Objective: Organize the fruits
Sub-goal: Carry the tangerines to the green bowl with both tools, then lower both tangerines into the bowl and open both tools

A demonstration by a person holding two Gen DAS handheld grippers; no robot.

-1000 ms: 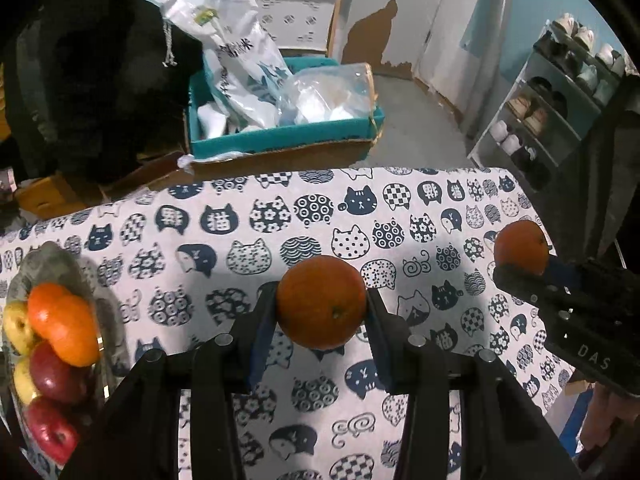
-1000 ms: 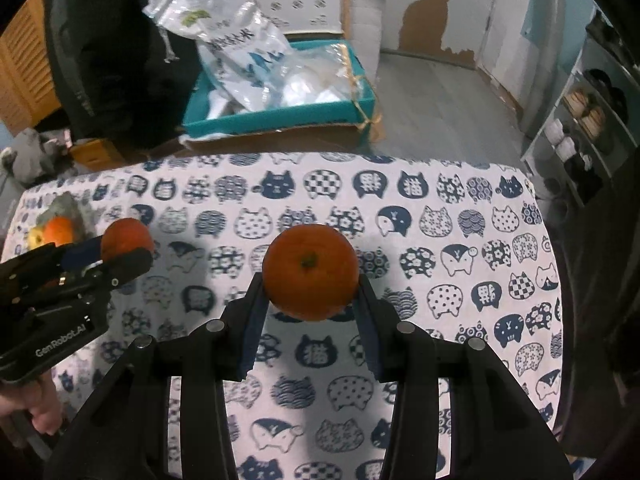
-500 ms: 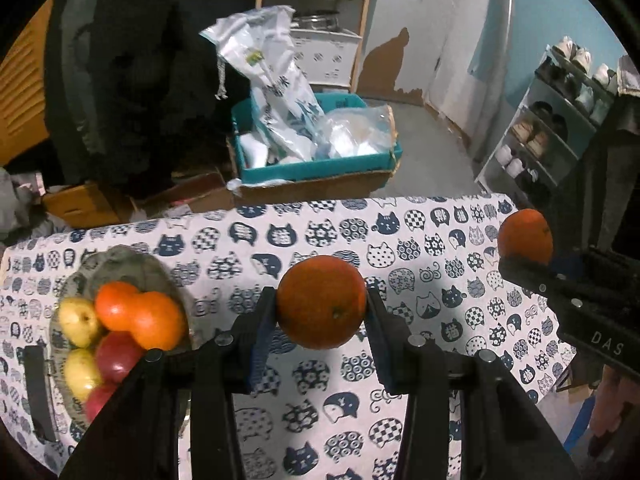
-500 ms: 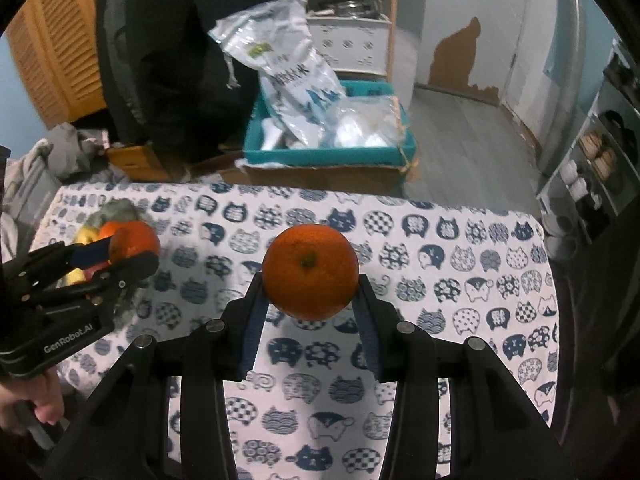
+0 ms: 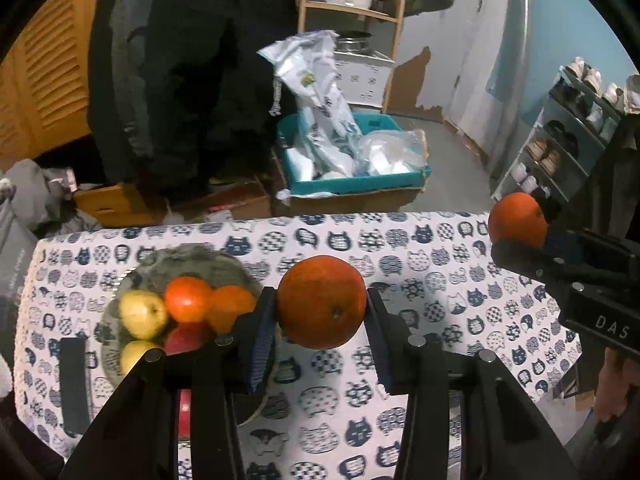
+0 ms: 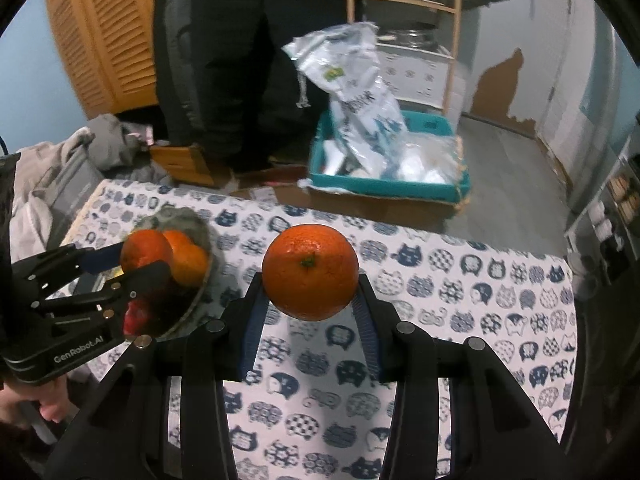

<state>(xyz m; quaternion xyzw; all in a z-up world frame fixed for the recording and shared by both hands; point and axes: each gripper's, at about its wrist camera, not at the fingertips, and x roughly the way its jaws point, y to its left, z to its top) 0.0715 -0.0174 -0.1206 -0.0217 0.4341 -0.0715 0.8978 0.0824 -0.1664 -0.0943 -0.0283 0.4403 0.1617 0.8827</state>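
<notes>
My left gripper (image 5: pixel 321 312) is shut on an orange (image 5: pixel 321 302) and holds it above the cat-print tablecloth (image 5: pixel 420 264), just right of the grey fruit bowl (image 5: pixel 200 258). The bowl holds two oranges (image 5: pixel 188 298), yellow apples (image 5: pixel 142 314) and red apples (image 5: pixel 186 340). My right gripper (image 6: pixel 310 290) is shut on a second orange (image 6: pixel 310 272) above the table's middle. The left gripper with its orange (image 6: pixel 146 250) shows over the bowl (image 6: pixel 182 218) in the right wrist view. The right gripper's orange (image 5: pixel 517 219) shows at the right in the left wrist view.
A black strip (image 5: pixel 74 384) lies left of the bowl. Beyond the table's far edge stands a teal box (image 5: pixel 360 182) with plastic bags on the floor, a person in dark clothes (image 5: pixel 192 60), a wooden shelf (image 5: pixel 352 12) and a shoe rack (image 5: pixel 560 148).
Both grippers have pulled back and up with their oranges, so more of the table and room shows. The left gripper has swung toward the bowl, which now lies just beside its orange.
</notes>
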